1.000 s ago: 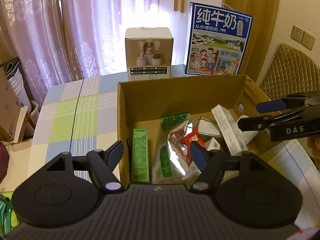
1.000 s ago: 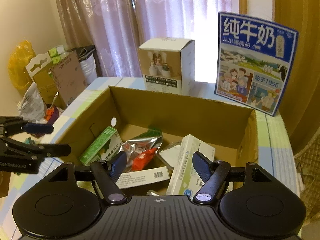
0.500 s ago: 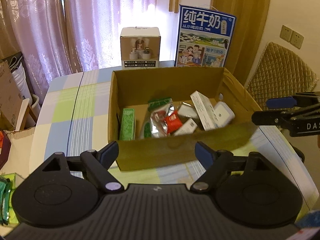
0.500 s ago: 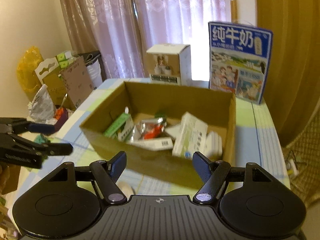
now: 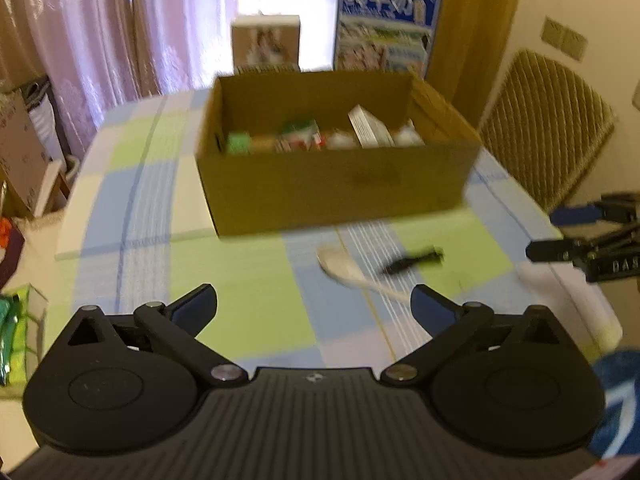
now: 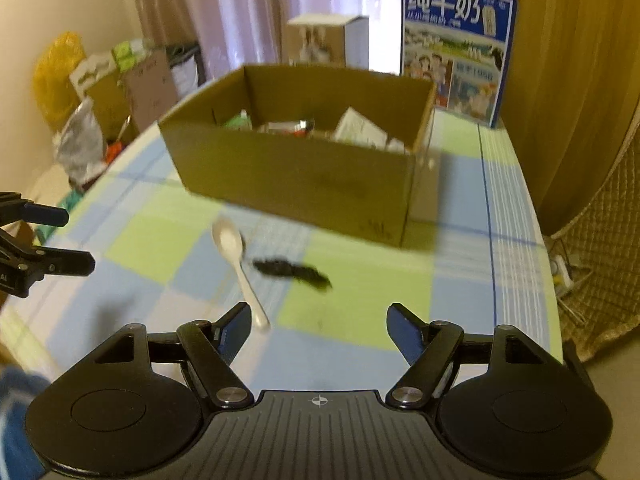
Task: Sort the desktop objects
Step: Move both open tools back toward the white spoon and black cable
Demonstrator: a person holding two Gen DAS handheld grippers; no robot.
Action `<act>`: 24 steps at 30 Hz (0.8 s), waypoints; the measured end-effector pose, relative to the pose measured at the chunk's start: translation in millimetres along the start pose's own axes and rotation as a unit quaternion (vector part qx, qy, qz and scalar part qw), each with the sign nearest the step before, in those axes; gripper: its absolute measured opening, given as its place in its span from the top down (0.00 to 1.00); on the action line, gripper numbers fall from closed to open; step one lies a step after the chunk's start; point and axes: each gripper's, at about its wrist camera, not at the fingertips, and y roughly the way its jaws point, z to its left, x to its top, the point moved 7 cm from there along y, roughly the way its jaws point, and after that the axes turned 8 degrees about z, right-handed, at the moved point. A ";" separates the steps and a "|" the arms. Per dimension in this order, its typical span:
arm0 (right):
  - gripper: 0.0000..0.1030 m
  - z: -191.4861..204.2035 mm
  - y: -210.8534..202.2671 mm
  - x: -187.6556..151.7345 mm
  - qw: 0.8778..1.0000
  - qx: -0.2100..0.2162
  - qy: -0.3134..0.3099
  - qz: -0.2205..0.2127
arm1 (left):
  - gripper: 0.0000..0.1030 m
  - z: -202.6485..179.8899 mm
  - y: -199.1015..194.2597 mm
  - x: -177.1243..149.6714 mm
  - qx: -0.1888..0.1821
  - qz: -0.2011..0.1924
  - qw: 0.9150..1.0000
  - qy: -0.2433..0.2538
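Note:
A brown cardboard box (image 5: 336,184) (image 6: 304,176) stands on the checked tablecloth, holding several small packets and cartons. In front of it lie a white plastic spoon (image 5: 352,274) (image 6: 238,264) and a small dark object (image 5: 416,260) (image 6: 292,272). My left gripper (image 5: 314,306) hovers over the cloth short of the spoon; its jaws are opening wide and nothing is between them. My right gripper (image 6: 318,322) is open and empty, with the spoon's handle end beside its left finger. Each gripper shows at the edge of the other's view (image 5: 560,234) (image 6: 60,236).
Behind the box stand a white product carton (image 5: 266,42) (image 6: 328,40) and a blue milk carton (image 5: 386,28) (image 6: 456,48). A woven chair (image 5: 548,136) is at the right. Cardboard and bags (image 6: 88,92) crowd the floor at the left. A green packet (image 5: 16,332) lies by the left table edge.
Both grippers have drawn back from over the box to the near part of the table, bringing the spoon and dark object into view. The left jaws have spread wider.

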 end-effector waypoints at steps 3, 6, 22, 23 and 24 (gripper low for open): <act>0.30 -2.9 4.7 -10.9 1.000 -0.001 -0.019 0.007 | 0.02 -9.9 11.9 -21.2 -0.008 0.022 1.000 -0.002; 0.30 -5.0 11.7 -12.5 0.999 -0.001 -0.037 0.010 | 0.02 -14.9 21.9 -30.2 -0.011 0.034 0.999 -0.004; 0.35 8.1 101.0 31.1 0.983 0.027 -0.175 0.041 | 0.02 -13.9 80.4 -17.9 -0.005 0.057 0.998 0.003; 0.36 9.7 107.5 34.6 0.981 0.028 -0.185 0.043 | 0.02 -12.1 83.8 -17.0 -0.004 0.057 0.998 0.002; 0.36 11.5 114.2 37.7 0.979 0.030 -0.194 0.047 | 0.02 -10.1 87.1 -16.1 -0.004 0.057 0.998 0.000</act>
